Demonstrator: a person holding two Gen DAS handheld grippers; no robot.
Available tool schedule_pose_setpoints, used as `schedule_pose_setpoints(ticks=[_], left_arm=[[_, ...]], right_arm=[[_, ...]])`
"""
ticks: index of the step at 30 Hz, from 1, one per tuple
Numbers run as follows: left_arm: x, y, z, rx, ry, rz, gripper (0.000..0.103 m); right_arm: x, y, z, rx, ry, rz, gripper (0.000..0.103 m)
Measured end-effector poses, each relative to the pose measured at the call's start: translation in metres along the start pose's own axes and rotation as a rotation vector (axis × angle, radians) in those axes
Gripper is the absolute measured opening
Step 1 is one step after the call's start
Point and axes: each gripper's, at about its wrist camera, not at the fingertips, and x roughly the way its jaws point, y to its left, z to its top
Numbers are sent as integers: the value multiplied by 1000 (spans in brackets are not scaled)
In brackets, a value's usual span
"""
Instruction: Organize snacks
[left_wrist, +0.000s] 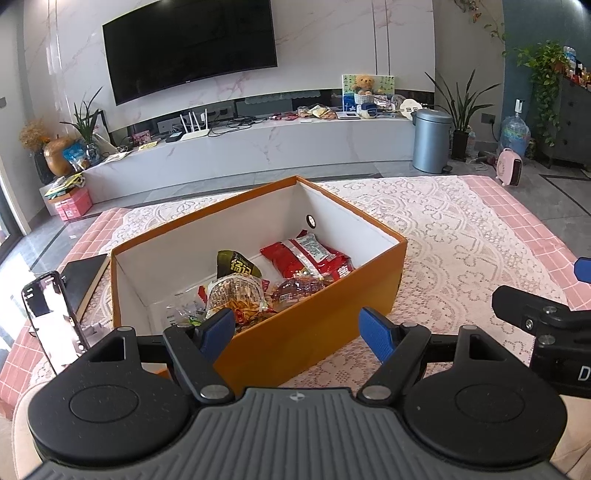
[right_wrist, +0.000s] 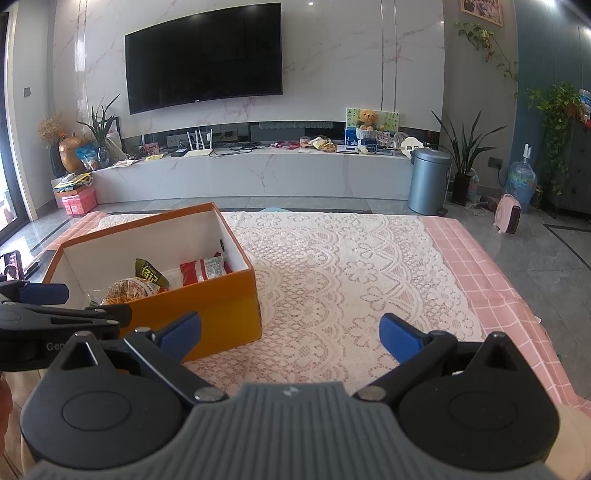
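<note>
Beside orange box (left_wrist: 303, 332), 2 wide-open grippers (left_wrist: 299, 328) (right_wrist: 290, 332).

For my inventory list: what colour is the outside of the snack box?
Orange outside, white inside; the box shows best in the left wrist view.

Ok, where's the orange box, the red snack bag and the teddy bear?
orange box (left_wrist: 310, 328): left wrist view, on its near outer wall.
red snack bag (left_wrist: 295, 258): left wrist view, middle of the wrapper, inside the box.
teddy bear (right_wrist: 366, 119): right wrist view, on its head.
</note>
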Motion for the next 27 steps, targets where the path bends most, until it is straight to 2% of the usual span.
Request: schedule_pose_setpoints(ticks=[13,27], left_arm=[[-1,0,-1,-14,-4,-36,90],[-1,1,0,-17,-6,-42,90]], right_arm=[[-1,-1,-1,5,0,-2,99],[-1,-1,-2,3,5,-2,99]])
